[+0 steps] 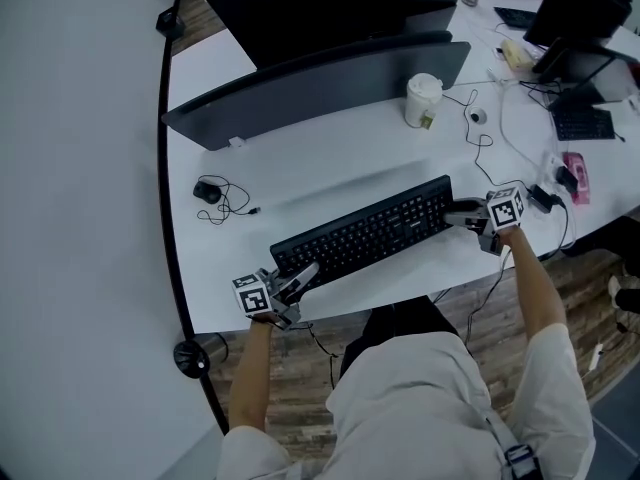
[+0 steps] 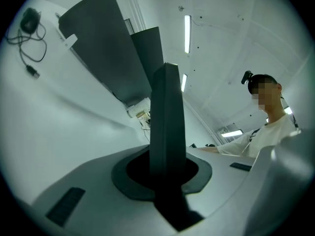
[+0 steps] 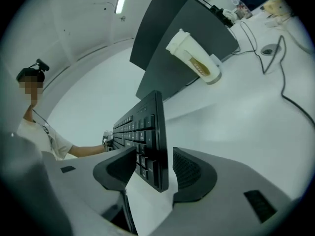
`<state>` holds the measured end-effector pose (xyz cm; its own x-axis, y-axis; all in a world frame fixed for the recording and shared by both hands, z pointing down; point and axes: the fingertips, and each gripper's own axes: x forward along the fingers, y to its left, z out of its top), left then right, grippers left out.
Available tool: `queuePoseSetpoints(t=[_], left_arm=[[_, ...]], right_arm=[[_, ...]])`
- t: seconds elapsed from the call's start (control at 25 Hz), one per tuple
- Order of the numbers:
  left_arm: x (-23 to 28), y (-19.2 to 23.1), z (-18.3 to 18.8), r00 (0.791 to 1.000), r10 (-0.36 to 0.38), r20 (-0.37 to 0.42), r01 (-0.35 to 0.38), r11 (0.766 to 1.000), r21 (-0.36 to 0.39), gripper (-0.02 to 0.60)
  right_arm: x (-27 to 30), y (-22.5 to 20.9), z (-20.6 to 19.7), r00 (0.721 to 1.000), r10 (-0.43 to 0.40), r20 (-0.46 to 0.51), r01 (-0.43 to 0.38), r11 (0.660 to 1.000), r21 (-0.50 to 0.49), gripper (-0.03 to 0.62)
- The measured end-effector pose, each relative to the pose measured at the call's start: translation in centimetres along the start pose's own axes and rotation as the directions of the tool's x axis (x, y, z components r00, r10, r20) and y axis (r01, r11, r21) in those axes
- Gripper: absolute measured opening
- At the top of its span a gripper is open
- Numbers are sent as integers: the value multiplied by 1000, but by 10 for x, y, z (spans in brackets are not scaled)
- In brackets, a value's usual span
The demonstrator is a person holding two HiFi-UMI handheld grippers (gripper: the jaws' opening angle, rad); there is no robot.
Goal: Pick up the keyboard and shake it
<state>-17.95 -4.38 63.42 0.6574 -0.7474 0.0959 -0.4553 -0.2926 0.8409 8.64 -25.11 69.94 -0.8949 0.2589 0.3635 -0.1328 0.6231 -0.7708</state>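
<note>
we log: left gripper (image 1: 300, 280) pinches keyboard (image 1: 365, 236) at its left end; right gripper (image 1: 454, 213) jaws spread loosely around its right end.

I can read no text anywhere: the keyboard (image 1: 365, 236) key legends and the cup (image 1: 423, 99) label are too small.

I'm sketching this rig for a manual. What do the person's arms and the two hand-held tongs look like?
Both the left tongs and right tongs are grey, each carrying a white cube printed with black square markers. Their jaws end in dark rounded pads, finely textured. The person wears a light short-sleeved shirt; the forearms are bare.
</note>
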Motion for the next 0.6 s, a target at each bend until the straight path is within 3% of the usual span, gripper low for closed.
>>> queuePoseSetpoints(t=[0.24, 0.4, 0.52, 0.6], left_arm=[[-6, -30, 42, 998, -60, -36, 66, 978, 197, 78], [-14, -37, 72, 994, -102, -26, 105, 960, 259, 78], [-21, -56, 93, 994, -108, -16, 106, 922, 372, 78], [-21, -80, 104, 994, -105, -14, 99, 872, 479, 80]], right_arm=[[-1, 46, 42, 992, 70, -105, -95, 963, -253, 219], [-3, 79, 74, 989, 90, -117, -126, 928, -351, 192], [-5, 96, 98, 993, 68, -97, -104, 886, -452, 178], [-12, 107, 112, 995, 53, -80, -87, 850, -519, 178]])
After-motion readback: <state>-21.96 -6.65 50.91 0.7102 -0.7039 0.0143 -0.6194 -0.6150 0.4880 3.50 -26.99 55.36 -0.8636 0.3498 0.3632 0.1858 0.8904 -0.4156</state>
